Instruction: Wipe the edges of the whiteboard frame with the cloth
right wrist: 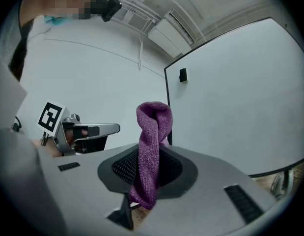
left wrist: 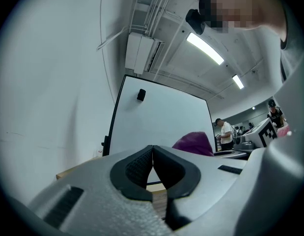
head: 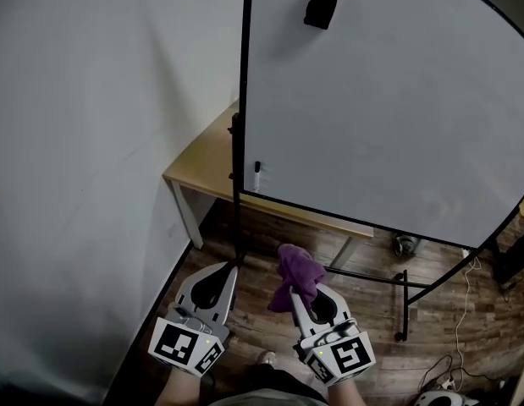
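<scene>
right gripper (head: 294,294) clamped on the purple cloth (head: 297,269), which bunches up past the tips. Left edge of the whiteboard frame (head: 242,100) is at its 11 o'clock, long axis vertical. left gripper (head: 230,271) is pinched together, empty and nearer, with the edge at its 12 o'clock.

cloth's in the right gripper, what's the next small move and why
Probably carry the right gripper forward and up until the purple cloth touches the black left edge of the whiteboard frame. The cloth is already clamped, bunched above the jaws, but is short of the frame. The left gripper is shut and empty.
</scene>
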Motion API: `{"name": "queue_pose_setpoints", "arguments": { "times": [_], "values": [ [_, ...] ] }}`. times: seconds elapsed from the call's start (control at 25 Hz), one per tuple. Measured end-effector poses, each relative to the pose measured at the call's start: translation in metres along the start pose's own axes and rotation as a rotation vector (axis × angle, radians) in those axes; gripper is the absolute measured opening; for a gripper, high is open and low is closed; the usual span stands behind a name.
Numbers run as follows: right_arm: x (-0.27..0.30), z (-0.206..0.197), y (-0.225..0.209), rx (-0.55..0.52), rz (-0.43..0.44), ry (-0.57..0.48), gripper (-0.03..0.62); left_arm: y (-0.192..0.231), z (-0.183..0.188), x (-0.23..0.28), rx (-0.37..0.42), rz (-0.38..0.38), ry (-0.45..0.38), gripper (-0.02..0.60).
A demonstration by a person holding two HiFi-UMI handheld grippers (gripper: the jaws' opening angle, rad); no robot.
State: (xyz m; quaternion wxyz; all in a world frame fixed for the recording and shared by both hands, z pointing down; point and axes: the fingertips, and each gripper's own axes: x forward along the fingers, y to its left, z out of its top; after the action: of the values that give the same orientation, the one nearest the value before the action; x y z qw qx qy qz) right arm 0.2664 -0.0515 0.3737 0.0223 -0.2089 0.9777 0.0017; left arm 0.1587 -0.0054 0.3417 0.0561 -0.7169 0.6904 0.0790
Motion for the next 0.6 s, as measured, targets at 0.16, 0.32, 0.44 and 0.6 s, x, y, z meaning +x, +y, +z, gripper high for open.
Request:
{"name": "queue_pose_setpoints", "arguments": {
  "times": [0.16, 0.32, 0.44, 0.6],
  "values": [
    [0.025, 0.002, -0.019, -0.002, 0.013, 0.002, 0.072, 0.015, -0.001, 0.024, 0.003, 0.014, -0.005, 0.018],
    [0.047, 0.002, -0.036, -0.005, 0.028, 0.000, 0.072, 0.029, -0.001, 0.047, 0.009, 0.029, -0.017, 0.018],
    [0.060, 0.001, -0.048, -0.012, 0.036, -0.004, 0.072, 0.037, -0.004, 0.063, 0.012, 0.034, -0.026, 0.018],
    [0.071, -0.006, -0.064, -0.012, 0.035, 0.006, 0.072, 0.038, -0.008, 0.081, 0.022, 0.031, -0.031, 0.018]
  ]
}}
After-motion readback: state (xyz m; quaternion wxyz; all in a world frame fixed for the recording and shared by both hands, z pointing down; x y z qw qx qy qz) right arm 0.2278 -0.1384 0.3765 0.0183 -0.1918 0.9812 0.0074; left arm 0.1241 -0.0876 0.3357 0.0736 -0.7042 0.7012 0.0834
